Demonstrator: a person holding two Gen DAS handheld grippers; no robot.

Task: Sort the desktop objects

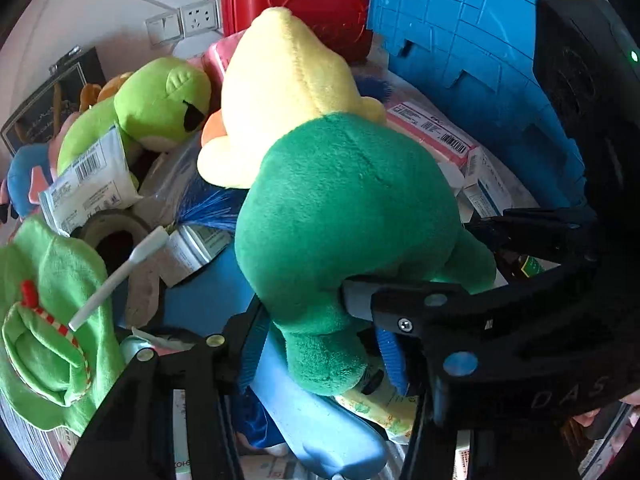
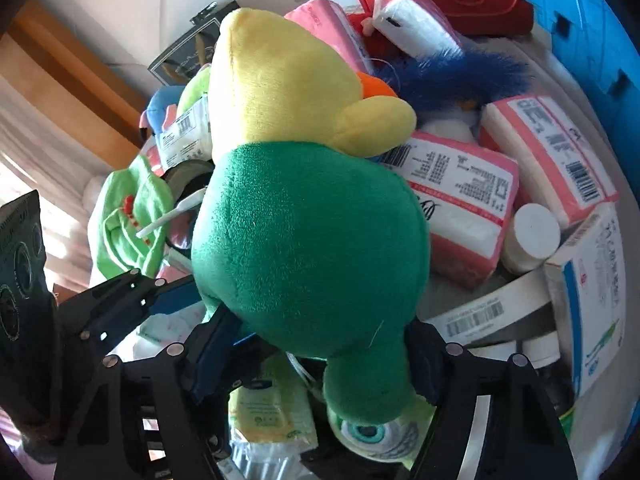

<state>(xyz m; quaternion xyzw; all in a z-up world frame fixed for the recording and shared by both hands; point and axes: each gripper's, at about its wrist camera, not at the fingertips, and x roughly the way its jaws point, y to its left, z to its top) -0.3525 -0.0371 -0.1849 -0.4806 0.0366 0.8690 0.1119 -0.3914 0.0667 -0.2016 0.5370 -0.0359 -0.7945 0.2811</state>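
Observation:
A plush duck with a yellow head (image 1: pixel 280 92) and a dark green body (image 1: pixel 344 208) lies on top of a heap of desk clutter. My left gripper (image 1: pixel 320 352) is shut on one of its green legs, a blue pad on each side. In the right wrist view the same duck (image 2: pixel 312 248) fills the middle, and my right gripper (image 2: pixel 320 344) is shut on its lower body beside the other leg. One of the right gripper's fingers (image 1: pixel 360 300) presses into the green plush from the right. The left gripper's black frame (image 2: pixel 120 300) shows at the left.
Behind the heap stand a blue plastic crate (image 1: pixel 460 40) and a red case (image 1: pixel 296 4). Pink tissue packs (image 2: pixel 460 200), a white bottle (image 2: pixel 532 236), a blue-and-white box (image 2: pixel 588 292), a light green frog plush (image 1: pixel 160 104), a green cloth hat (image 1: pixel 52 320) and a tape roll (image 1: pixel 112 232) crowd around.

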